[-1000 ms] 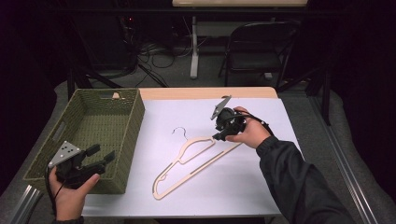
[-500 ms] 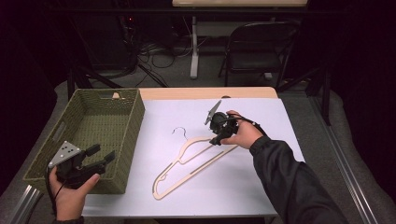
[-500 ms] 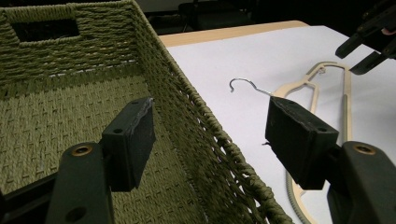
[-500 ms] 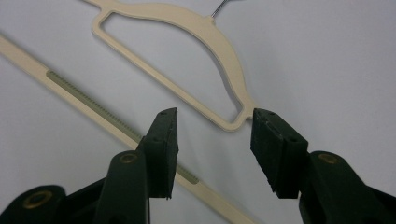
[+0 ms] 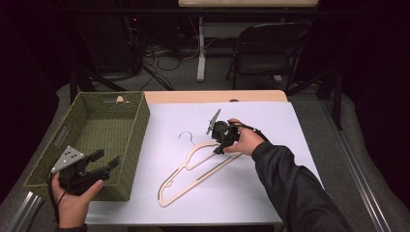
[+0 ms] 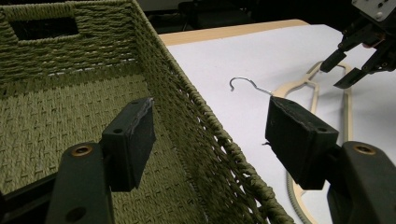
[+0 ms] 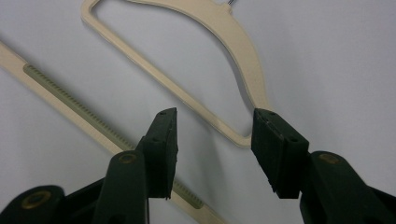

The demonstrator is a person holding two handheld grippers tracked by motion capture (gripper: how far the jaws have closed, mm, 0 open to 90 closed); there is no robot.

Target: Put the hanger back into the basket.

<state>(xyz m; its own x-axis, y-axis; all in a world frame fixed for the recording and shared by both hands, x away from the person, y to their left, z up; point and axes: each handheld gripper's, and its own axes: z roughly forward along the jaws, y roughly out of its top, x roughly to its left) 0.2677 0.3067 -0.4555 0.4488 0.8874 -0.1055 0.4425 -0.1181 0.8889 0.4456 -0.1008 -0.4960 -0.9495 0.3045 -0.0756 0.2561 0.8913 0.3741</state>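
Note:
A cream wooden hanger (image 5: 193,170) with a metal hook (image 5: 185,137) lies flat on the white table cover. My right gripper (image 5: 218,149) hovers low over its upper right shoulder, pointing down. In the right gripper view its jaws (image 7: 212,126) have just been opening and straddle the hanger's (image 7: 238,44) corner without pressing it. My left gripper (image 5: 105,163) is held open over the near right corner of the green woven basket (image 5: 140,123). In the left gripper view its jaws (image 6: 210,133) stand wide apart above the basket wall (image 6: 201,116), with nothing between them.
The basket's inside looks bare. A wooden table edge (image 5: 217,95) runs along the far side. A folding chair (image 5: 270,48) and floor cables stand behind the table. White cover (image 5: 270,121) extends right of the hanger.
My right hand has sunk and shifted left, down onto the hanger's shoulder. The left hand and the hanger have stayed where they were.

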